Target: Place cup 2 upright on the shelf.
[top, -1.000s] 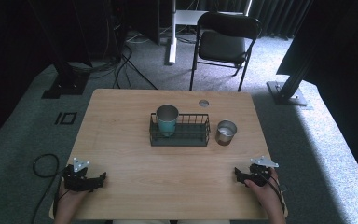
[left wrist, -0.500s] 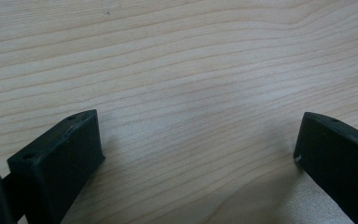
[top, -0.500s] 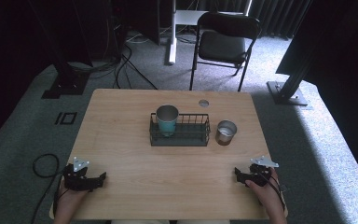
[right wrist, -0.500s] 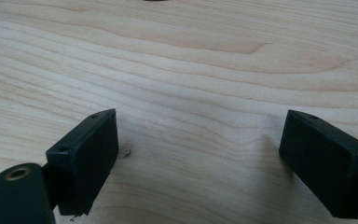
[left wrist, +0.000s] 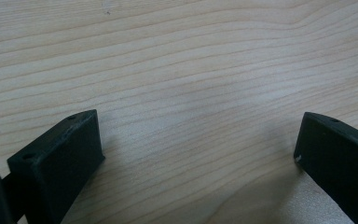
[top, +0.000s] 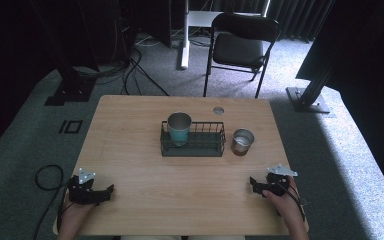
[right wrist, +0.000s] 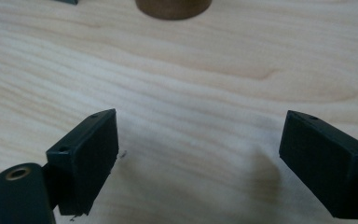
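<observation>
A person sits at the near edge of a wooden table [top: 130, 150], a gripper in each hand. The left gripper [top: 111, 190] rests by the near left corner, its jaws spread wide with only bare wood between them. The right gripper [top: 252, 183] rests by the near right corner, jaws likewise wide apart and holding nothing. Near the middle of the table stands a black wire rack [top: 205, 145], and a teal cup [top: 179, 128] sits upright in its left end. Just beside the rack's right end, apart from it, a small brown cup [top: 242, 142] stands on the wood, nearest the right gripper; its base shows ahead of that gripper's jaws [right wrist: 173, 8].
</observation>
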